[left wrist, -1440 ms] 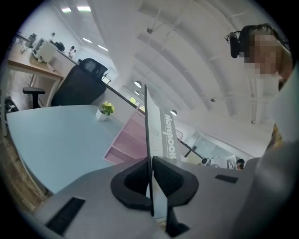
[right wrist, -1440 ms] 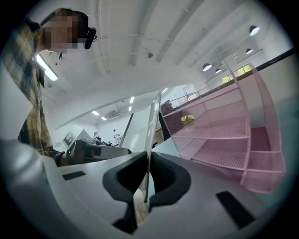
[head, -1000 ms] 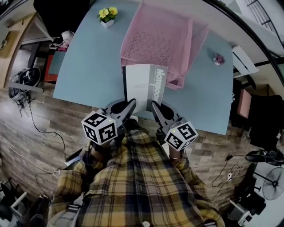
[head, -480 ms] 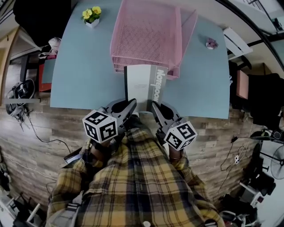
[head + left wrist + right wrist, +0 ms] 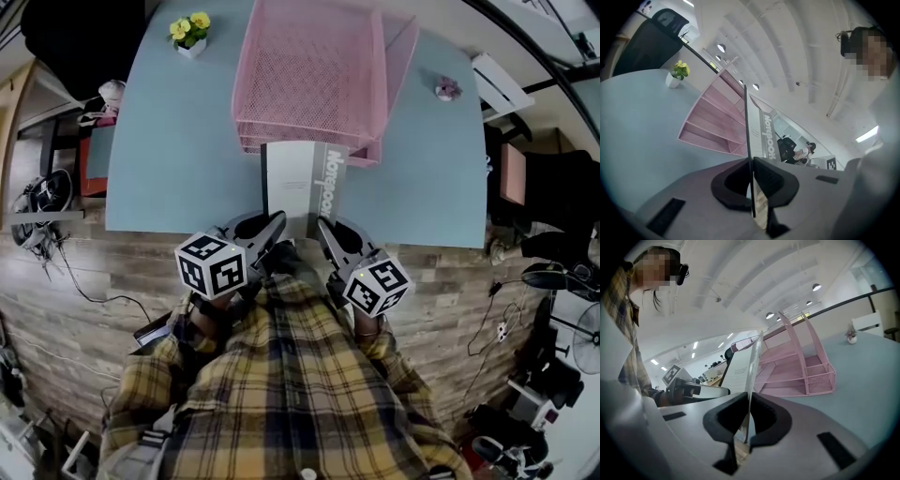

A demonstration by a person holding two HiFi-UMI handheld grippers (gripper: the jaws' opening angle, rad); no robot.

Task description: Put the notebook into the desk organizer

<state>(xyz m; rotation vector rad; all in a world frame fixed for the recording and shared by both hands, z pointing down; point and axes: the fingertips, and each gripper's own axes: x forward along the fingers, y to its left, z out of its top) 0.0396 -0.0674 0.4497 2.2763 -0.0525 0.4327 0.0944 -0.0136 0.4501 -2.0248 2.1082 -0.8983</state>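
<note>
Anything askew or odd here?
Nothing stands out: the left gripper and right gripper clamp the notebook at its near edge, its far edge squarely at the organizer front; the plant stands upright.

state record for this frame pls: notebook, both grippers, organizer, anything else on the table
notebook: gripped at its near edge, far edge at the organizer's front
left hand-held gripper: shut on notebook
right hand-held gripper: shut on notebook
desk organizer: pink mesh, tiered, on the table
table: light blue
other: yellow flower pot far left; small pink item far right
status: notebook not fully in
</note>
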